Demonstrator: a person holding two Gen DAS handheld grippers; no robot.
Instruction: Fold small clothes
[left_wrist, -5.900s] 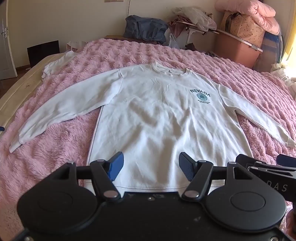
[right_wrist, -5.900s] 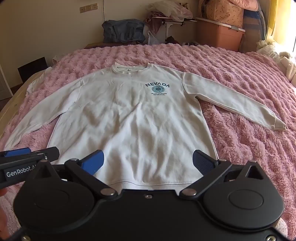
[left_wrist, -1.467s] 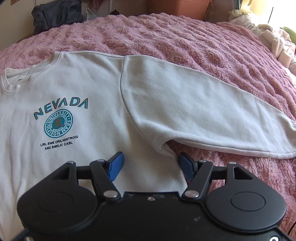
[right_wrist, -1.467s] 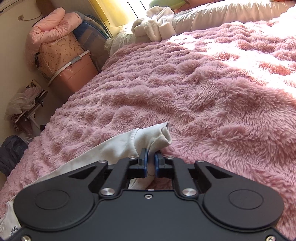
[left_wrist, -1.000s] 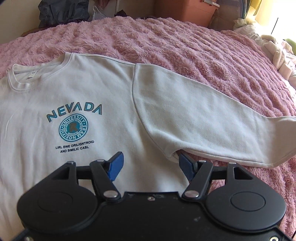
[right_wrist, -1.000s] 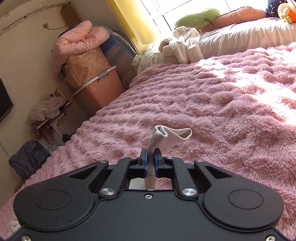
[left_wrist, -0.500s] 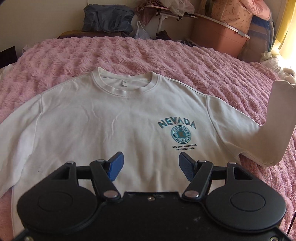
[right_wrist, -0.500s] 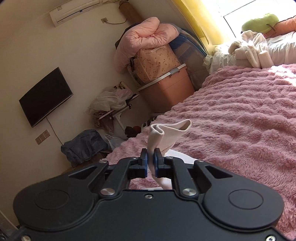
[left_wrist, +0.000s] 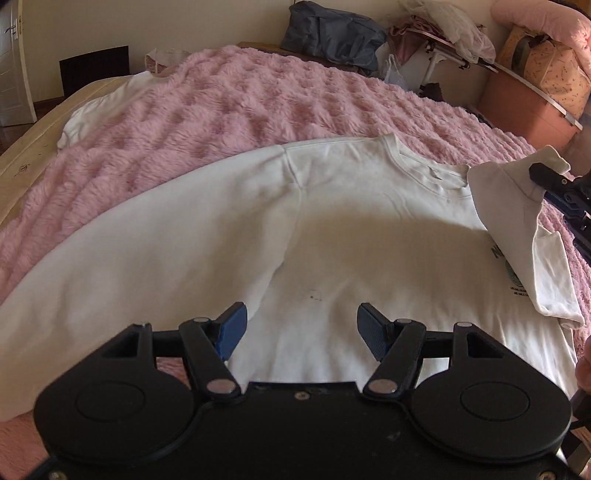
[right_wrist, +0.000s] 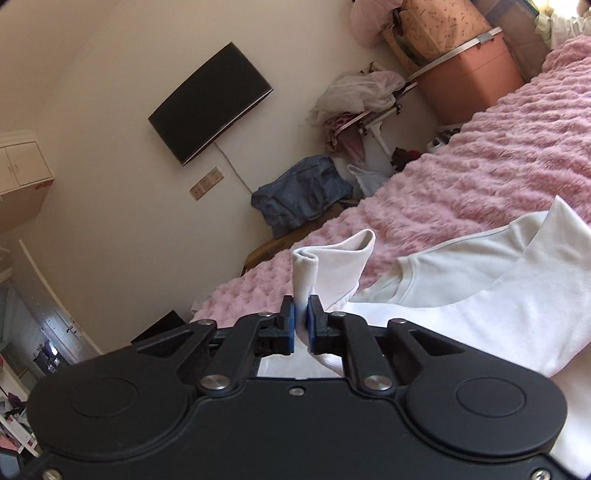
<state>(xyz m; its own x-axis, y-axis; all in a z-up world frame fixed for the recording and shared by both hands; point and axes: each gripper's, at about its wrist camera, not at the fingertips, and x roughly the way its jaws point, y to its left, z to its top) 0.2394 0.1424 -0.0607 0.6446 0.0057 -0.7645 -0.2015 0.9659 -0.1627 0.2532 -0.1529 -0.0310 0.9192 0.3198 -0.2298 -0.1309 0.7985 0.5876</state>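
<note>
Right tool is pinching the sweatshirt's sleeve cuff, lifting it over the chest; left tool is hovering wide above the body.

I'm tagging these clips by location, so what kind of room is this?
Most likely a lived-in bedroom: a bed with a fluffy pink blanket, a wall-mounted TV, and a pink storage bin stacked with bedding.
</note>
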